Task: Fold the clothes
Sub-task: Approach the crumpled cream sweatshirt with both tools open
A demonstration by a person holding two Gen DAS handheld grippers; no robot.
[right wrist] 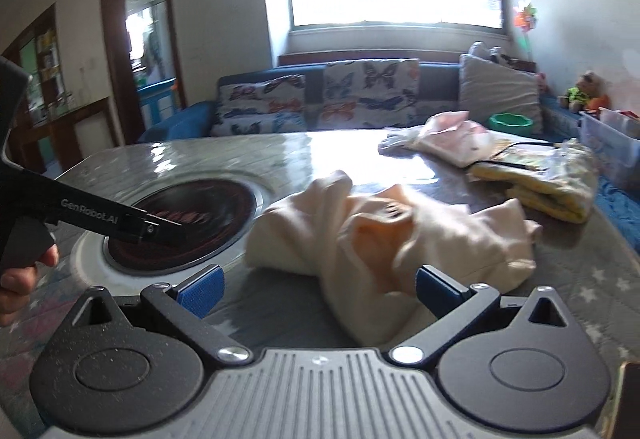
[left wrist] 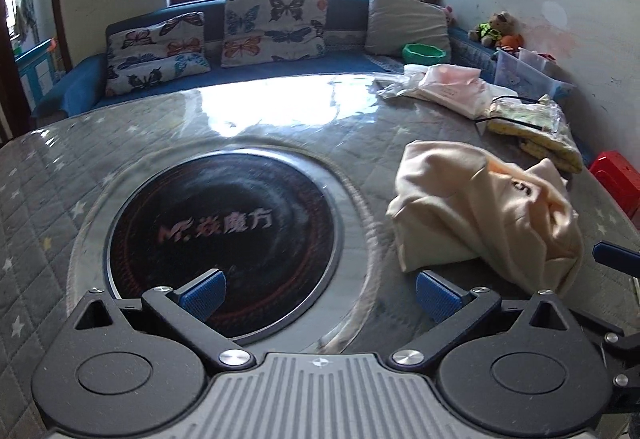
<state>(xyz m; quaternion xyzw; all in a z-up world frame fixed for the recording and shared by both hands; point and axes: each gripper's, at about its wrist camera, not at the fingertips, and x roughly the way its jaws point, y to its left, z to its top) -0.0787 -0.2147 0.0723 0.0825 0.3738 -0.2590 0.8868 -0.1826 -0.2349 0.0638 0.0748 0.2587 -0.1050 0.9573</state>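
A crumpled cream garment (left wrist: 484, 215) lies on the grey quilted table (left wrist: 280, 127), right of the black round cooktop (left wrist: 224, 235). My left gripper (left wrist: 320, 297) is open and empty, low over the table, with the garment just beyond its right finger. My right gripper (right wrist: 318, 293) is open; the near end of the cream garment (right wrist: 384, 239) lies between its fingers, touching the right pad (right wrist: 434, 297). The left gripper's black body (right wrist: 80, 215) shows at the left of the right wrist view, over the cooktop (right wrist: 184, 223).
A pink and white clothes pile (left wrist: 444, 85) and a yellow patterned bundle (left wrist: 532, 127) in plastic lie at the table's far right. A blue sofa with butterfly cushions (left wrist: 272, 27) stands behind. A green bowl (left wrist: 424, 53), a clear storage box (left wrist: 528, 73) and a red stool (left wrist: 618, 179) are at right.
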